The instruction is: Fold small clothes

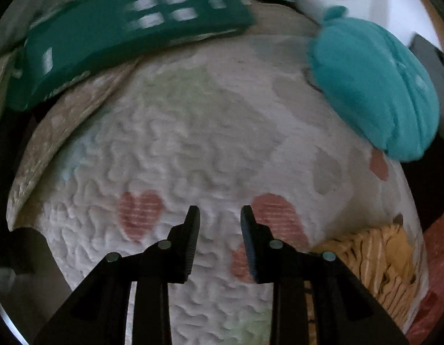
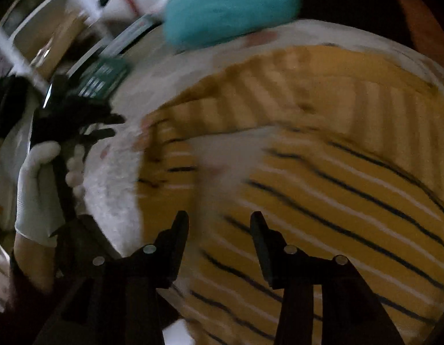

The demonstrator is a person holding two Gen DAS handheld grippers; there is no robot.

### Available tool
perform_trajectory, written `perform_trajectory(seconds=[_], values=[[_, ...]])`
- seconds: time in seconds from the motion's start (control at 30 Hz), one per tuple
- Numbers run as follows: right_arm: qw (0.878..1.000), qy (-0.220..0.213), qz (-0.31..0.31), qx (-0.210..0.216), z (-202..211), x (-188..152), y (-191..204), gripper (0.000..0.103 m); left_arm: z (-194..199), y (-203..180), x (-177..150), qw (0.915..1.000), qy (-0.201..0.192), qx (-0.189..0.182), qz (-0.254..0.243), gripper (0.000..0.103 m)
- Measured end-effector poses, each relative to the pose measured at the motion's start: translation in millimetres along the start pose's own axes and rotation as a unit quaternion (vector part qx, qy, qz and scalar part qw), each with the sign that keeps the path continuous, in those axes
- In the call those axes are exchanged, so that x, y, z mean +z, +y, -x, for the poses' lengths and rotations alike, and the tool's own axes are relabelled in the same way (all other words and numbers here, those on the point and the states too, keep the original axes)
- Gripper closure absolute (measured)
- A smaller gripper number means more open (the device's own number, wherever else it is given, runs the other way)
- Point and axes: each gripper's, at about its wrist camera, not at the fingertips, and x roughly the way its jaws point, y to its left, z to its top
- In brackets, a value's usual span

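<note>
Yellow striped shirt lies right under your right gripper; jaws stand apart, nothing between them, cloth beyond and below the tips; whether the tips touch it I cannot tell, the view is smeared with blur. The shirt spreads over the white quilted mat and fills most of the right wrist view; its stripes run from lower left to upper right there, so the long axis looks to run the other way, though blur makes that a guess; a folded-over band sits across its far side.

Your left gripper is also released, jaws a narrow gap apart, empty, hanging over bare mat with pink hearts; from it the shirt shows only as a rumpled edge low on the right, well off the jaw line. In the right view your left glove sits at the shirt's left, off the cloth.

So the right hand is nearer; the left needs to swing right to reach an edge. Teal plush and green book sit on the far side, clear of the shirt.
</note>
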Motion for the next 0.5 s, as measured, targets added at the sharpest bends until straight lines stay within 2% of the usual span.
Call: perform_trajectory(seconds=[0.07,0.17,0.2,0.23,0.27,0.3,0.33,0.4,0.5], values=[[1.0,0.019,0.007,0.0,-21,3,8,0.049,-3,5,1,0.9999,0.011,-0.007,0.004,0.075],[0.998,0.051,0.016,-0.045,-56,2,11,0.046,-2,5,1,0.9999,0.012,-0.012,-0.001,0.075],[0.998,0.048,0.015,-0.047,-59,2,12,0.045,-1,4,0,0.9998,0.013,-0.017,-0.001,0.075],[0.998,0.043,0.016,-0.047,-57,3,13,0.055,-2,1,3,0.9997,0.015,-0.019,-0.002,0.075],[0.998,0.045,0.019,-0.03,-55,5,15,0.072,-3,-3,2,0.9996,0.017,-0.022,-0.003,0.075],[0.998,0.058,0.017,-0.01,-54,7,16,0.096,-6,-9,2,0.9995,0.02,-0.024,-0.008,0.075],[0.998,0.06,0.014,-0.009,-49,11,16,0.096,-7,-14,0,0.9994,0.022,-0.024,-0.014,0.075],[0.999,0.034,0.012,-0.004,-24,26,12,0.096,-8,-21,-4,0.9991,0.026,-0.026,-0.02,0.075],[0.996,-0.036,-0.069,0.045,42,61,-30,0.097,-10,-29,-9,0.9984,0.037,-0.038,-0.018,0.074]])
